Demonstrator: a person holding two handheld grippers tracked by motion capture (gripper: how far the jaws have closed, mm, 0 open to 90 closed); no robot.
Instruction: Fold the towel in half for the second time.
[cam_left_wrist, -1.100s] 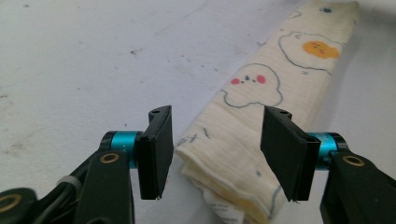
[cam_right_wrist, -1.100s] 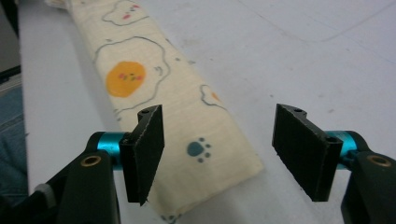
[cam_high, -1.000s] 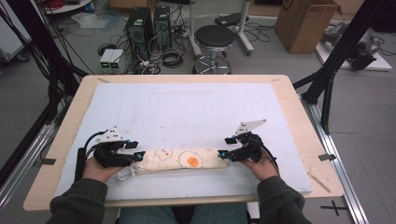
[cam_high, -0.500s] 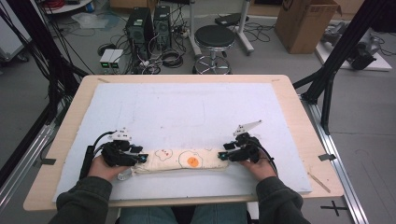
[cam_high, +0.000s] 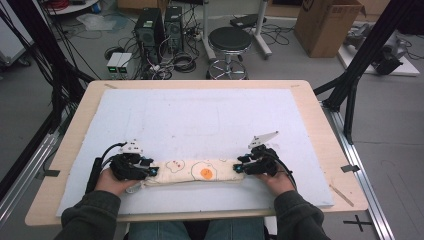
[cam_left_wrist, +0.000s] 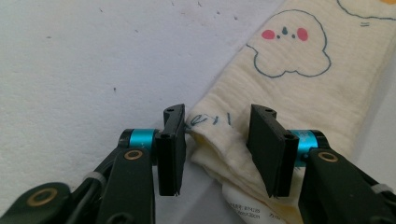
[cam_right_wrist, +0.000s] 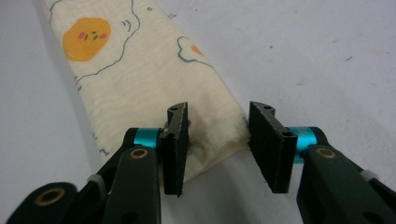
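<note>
Cream folded cloth (cam_high: 192, 171) ends between both grippers' closing jaws.

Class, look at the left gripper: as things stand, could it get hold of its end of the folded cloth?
Probably yes. The left gripper already has the folded cloth's end corner between its jaws, which have just been closing; nothing lies in the way on the white mat.

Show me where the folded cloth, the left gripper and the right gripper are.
folded cloth (cam_high: 192, 171), high view, middle of the printed top.
left gripper (cam_left_wrist: 215, 140), left gripper view, gap between its jaws, over the cloth's end.
right gripper (cam_right_wrist: 218, 137), right gripper view, between its jaws at the cloth's corner.
</note>
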